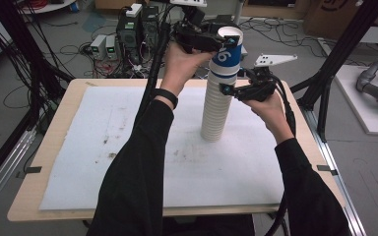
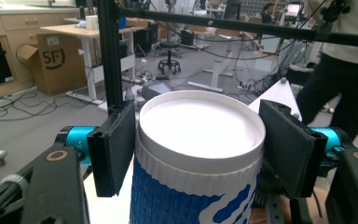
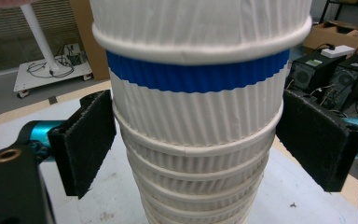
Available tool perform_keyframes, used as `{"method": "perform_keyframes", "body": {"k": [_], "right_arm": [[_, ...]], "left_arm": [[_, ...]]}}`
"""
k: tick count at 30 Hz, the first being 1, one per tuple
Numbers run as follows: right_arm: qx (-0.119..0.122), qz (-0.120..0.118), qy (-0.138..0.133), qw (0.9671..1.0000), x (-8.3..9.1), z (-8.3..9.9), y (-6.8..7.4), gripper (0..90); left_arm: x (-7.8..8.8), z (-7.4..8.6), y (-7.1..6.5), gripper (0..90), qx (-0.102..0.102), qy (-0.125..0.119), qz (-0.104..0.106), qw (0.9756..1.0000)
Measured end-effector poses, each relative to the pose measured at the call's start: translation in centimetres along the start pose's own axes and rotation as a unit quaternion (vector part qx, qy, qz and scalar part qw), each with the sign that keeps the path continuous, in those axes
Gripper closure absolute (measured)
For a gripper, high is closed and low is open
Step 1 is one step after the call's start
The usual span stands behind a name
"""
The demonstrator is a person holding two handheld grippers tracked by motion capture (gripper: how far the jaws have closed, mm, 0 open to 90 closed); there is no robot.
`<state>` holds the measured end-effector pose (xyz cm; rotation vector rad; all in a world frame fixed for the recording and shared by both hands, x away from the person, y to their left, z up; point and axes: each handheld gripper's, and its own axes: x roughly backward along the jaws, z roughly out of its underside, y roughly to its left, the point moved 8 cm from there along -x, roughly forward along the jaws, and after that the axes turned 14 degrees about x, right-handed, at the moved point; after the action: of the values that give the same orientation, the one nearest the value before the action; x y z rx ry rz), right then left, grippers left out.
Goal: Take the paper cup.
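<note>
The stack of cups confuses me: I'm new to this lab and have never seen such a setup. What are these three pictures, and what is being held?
No robot here: a person holds a hand-operated two-jaw gripper in each hand, and each gripper carries its own camera. The high view looks down on a wooden table covered by a white mat. On the mat stands a tall stack of ribbed paper cups. The left gripper is shut on the top cup, the blue-and-white one; the left gripper view looks along its black jaws at that cup's rim. The right gripper sits lower, its pads beside the stack's white cups, as the right gripper view shows; I cannot tell whether they press.
</note>
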<state>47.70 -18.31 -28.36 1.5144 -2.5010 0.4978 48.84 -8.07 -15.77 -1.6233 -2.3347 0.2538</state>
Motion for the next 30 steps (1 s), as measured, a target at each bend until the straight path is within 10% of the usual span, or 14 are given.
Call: {"method": "perform_keyframes", "body": {"k": [30], "right_arm": [[-0.004, 0.001, -0.001, 1.0000, 0.0, 0.0, -0.1, 12.9]], "left_arm": [[3.5, -4.4, -1.9, 30.1, -0.030, -0.078, -0.005, 0.9965]]}}
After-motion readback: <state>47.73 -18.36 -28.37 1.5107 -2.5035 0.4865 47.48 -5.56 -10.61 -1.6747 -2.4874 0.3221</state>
